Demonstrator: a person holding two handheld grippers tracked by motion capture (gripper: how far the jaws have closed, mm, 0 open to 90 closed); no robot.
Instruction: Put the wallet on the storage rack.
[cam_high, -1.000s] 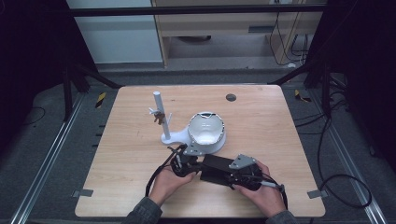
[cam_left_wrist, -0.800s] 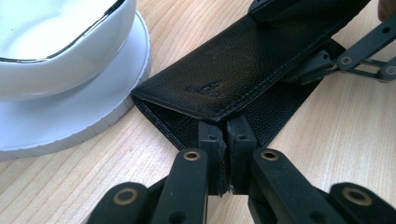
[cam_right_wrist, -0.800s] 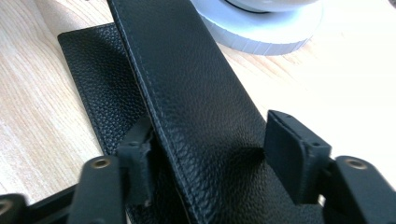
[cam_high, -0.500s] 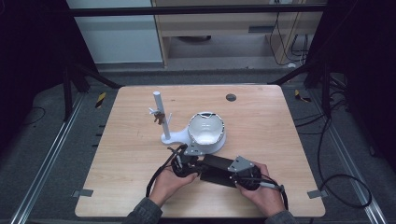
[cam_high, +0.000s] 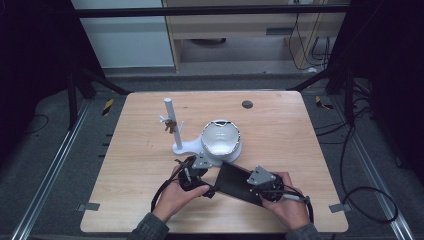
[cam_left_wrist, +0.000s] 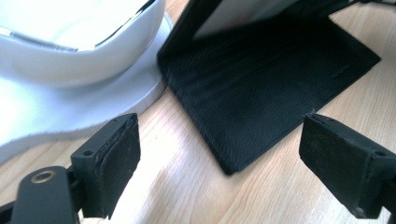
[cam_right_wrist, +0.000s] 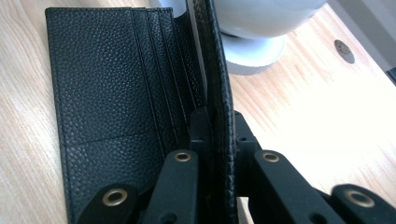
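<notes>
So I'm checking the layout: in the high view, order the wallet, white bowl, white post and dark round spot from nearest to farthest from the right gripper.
1. wallet, clamped in the right gripper.
2. white bowl, just beyond.
3. white post, back left.
4. dark round spot, far edge.

Light wooden table (cam_high: 135, 200), and flat on it a black wallet (cam_high: 235, 181) between both grippers. Just beyond the left gripper (cam_high: 192, 172), a white stand (cam_high: 186, 146) sits, bowl-shaped part touching the wallet's far edge.
</notes>
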